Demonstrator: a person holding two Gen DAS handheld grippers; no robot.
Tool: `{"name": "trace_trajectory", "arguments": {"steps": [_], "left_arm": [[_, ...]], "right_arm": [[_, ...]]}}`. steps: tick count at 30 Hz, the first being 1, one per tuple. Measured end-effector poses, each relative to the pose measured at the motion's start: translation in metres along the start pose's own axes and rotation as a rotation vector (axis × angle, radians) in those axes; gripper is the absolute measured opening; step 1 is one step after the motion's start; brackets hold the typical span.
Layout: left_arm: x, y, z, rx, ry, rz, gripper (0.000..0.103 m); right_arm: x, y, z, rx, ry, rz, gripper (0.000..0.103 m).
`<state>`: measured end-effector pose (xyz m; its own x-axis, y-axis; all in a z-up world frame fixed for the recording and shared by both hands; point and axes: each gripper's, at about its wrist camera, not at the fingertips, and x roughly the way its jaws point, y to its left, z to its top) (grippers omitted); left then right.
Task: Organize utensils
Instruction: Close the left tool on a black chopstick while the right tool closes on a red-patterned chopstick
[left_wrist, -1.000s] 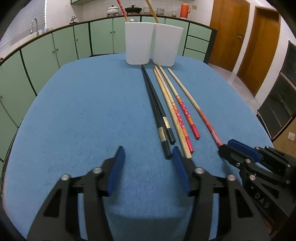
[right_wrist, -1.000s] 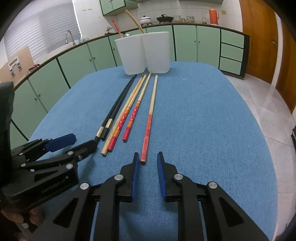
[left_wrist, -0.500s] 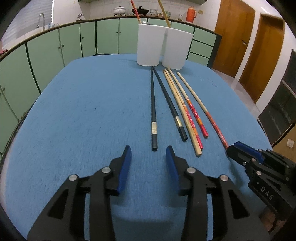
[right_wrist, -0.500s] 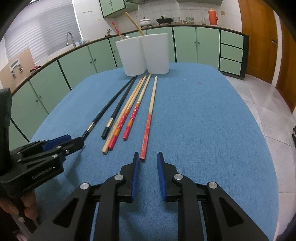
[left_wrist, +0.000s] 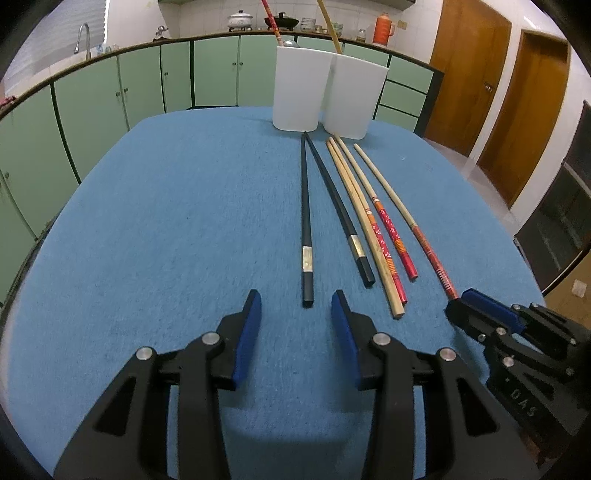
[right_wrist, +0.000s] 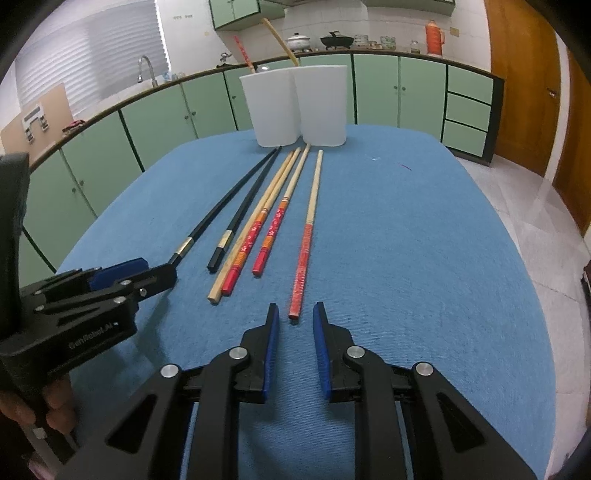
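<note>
Six chopsticks lie in a loose fan on the blue table (left_wrist: 166, 221), thin tips toward the two white cups (left_wrist: 325, 98) at its far edge, thick ends toward the near edge; the left gripper (left_wrist: 295, 310) stands with its jaws apart and nothing between them, the butt of the leftmost black chopstick (left_wrist: 306, 229) just ahead of the gap; the right gripper (right_wrist: 295, 319) has its jaws narrowly apart, the end of the red-handled chopstick (right_wrist: 304, 251) right at their mouth, not yet clamped. Trouble, as I judge it: the sticks are thin and round, so jaws closing off-centre could roll one aside or flick it into its neighbours; the second black chopstick (left_wrist: 338, 206) and the three patterned ones (left_wrist: 373, 229) lie close together, some touching, so a wide grab may catch two; a stick held only by its end may droop and miss a cup's rim.
</note>
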<state>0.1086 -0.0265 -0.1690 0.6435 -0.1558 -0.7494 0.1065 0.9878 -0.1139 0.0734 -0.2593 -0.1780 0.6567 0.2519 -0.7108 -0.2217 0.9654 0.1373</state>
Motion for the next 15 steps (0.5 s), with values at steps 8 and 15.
{"name": "trace_trajectory", "arguments": {"steps": [8, 15], "left_arm": [[-0.0016, 0.0029, -0.0023, 0.008, -0.004, 0.011, 0.04], [0.0021, -0.0007, 0.0009, 0.009, 0.003, 0.007, 0.045]], "right_arm": [[0.0031, 0.0005, 0.0012, 0.0, 0.006, -0.008, 0.015], [0.0055, 0.0058, 0.0024, -0.03, 0.011, -0.037, 0.007]]}}
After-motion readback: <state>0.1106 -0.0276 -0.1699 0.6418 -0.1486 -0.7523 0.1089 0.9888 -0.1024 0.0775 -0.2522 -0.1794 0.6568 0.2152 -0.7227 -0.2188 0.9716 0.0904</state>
